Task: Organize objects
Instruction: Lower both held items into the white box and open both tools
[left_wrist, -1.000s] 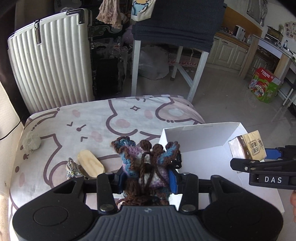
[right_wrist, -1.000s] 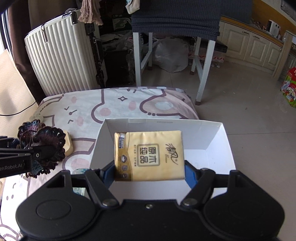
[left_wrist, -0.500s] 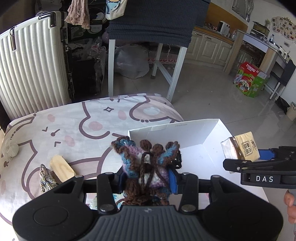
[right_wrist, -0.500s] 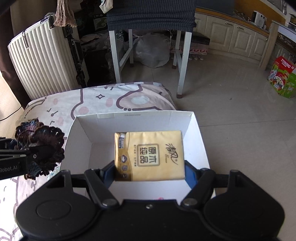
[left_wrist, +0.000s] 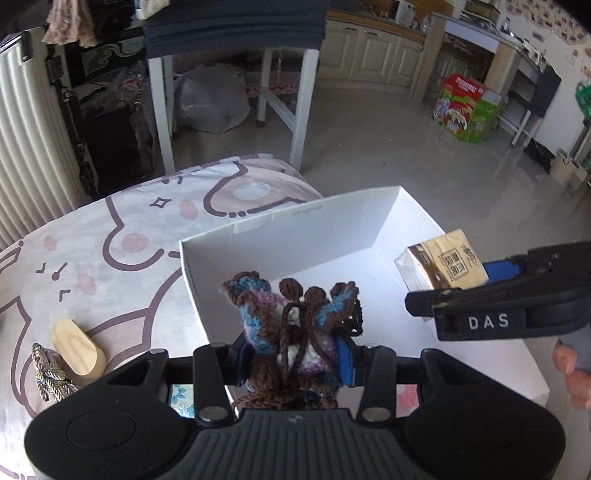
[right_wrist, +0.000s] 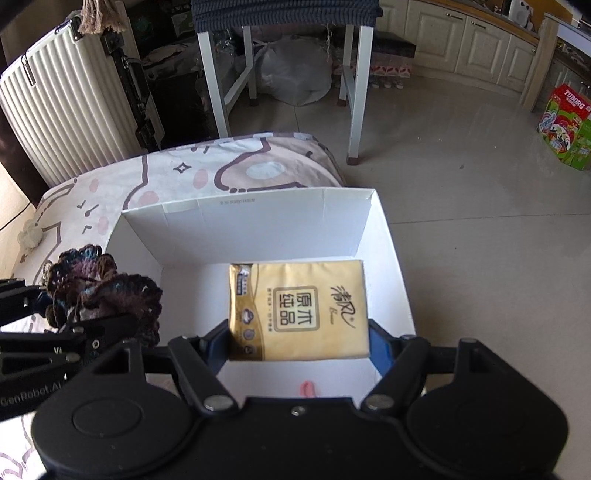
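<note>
Gripping a crocheted yarn piece (left_wrist: 295, 325) in brown, blue and purple, the left gripper (left_wrist: 293, 354) has its fingers pressed against the bundle from both sides, low in the centre of the left wrist view. The yarn hangs over the near left part of a white cardboard box (left_wrist: 288, 229) whose far wall stands upright across the middle of the frame. At the right of that view the right gripper (left_wrist: 436, 295) reaches in sideways, clamped on a yellow tissue pack (left_wrist: 441, 264) above the right side of the box.

In the right wrist view the same tissue pack (right_wrist: 299, 308) fills the centre, printed face up, squeezed between the two blue-padded fingers of the right gripper (right_wrist: 299, 341). It is held above the box (right_wrist: 243, 225) floor, which shows white around it; whether the pack touches the floor is hard to judge from this angle. A small pink thing (right_wrist: 308, 387) shows at the near edge of the box, low in the frame, too small to name. The yarn piece (right_wrist: 103, 288) appears dark at the left, just at the box's left wall, in the left gripper (right_wrist: 74, 325).

The box sits on a cloth with a pink and purple cartoon print (left_wrist: 110, 251). In the lower left of the left wrist view a pale wooden block (left_wrist: 77, 347) lies on it, touching a braided cord piece (left_wrist: 50, 373). A white ribbed suitcase (right_wrist: 70, 103) stands in the upper left of the right wrist view
</note>
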